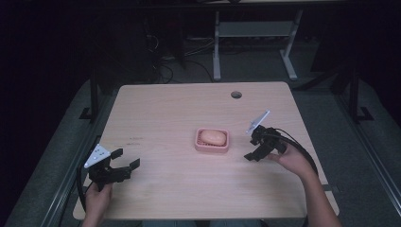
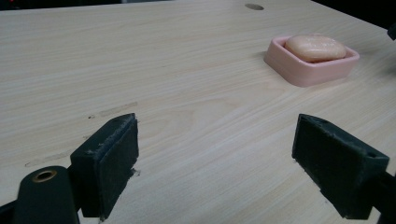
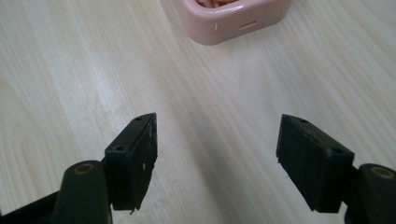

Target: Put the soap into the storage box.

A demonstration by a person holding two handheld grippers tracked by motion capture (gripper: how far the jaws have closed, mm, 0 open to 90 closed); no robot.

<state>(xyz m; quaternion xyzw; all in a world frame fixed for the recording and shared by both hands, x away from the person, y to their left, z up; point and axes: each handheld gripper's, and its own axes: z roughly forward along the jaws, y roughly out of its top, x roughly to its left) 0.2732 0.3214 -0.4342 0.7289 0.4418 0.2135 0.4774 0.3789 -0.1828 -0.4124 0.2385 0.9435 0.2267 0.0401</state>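
At the near left corner of the wooden table (image 1: 165,118), the left gripper (image 1: 126,160) rests in the person's left hand (image 1: 98,197), its jaws spread wide with only bare tabletop between them. It points across the table toward the middle. In the left gripper view the same gap shows plainly, both black pads (image 2: 112,158) apart over the wood grain, and the pink soap dish (image 2: 312,63) sits well ahead and off to the upper right, far from the jaws.

Near the middle of the table, slightly right of centre, the soap dish lies flat with a pale peach bar of soap (image 1: 212,137) resting inside it.

To the right of the dish, the right gripper (image 1: 251,156) is held in the person's right hand (image 1: 293,163), tilted down toward the tabletop, near the dish but apart from it. In the high view its jaws are dark and hard to read, perhaps just above the wood. The right gripper view settles it: the jaws stand apart with nothing between them, and the dish's near wall sits ahead of them at the top edge.
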